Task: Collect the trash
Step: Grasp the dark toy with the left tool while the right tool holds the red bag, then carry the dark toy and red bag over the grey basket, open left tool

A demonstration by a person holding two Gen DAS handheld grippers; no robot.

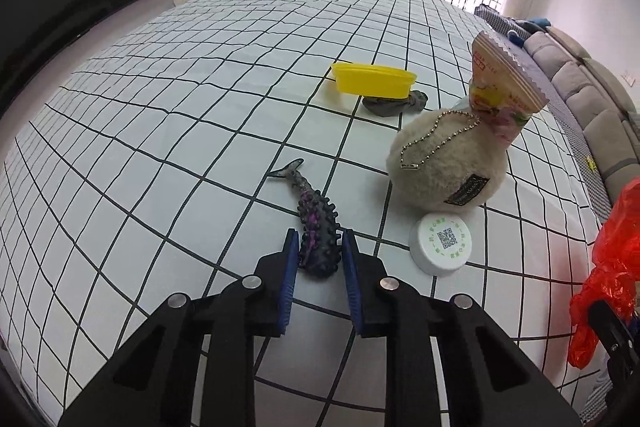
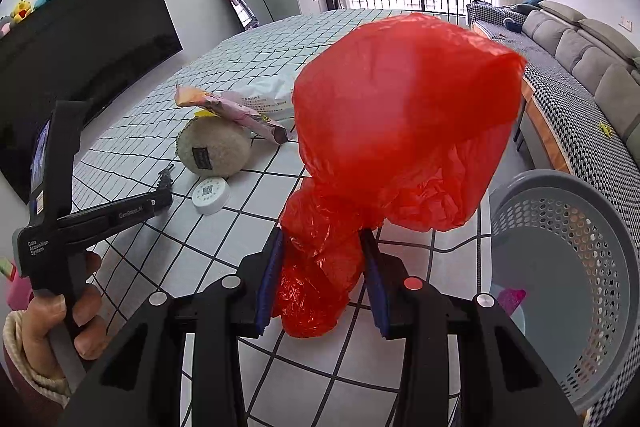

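On the left tool [image 2: 160, 201], clenching a spiky toy [image 1: 318, 239], "Data Acquisition System".

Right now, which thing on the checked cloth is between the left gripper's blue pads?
The spiky purple-black toy fish. The left gripper is shut on its body. The white cap, fluffy plush ball and yellow bowl lie apart, untouched.

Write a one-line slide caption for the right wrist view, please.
Right hand-held gripper clamps a red bag above the checked cloth, a grey basket on its right.
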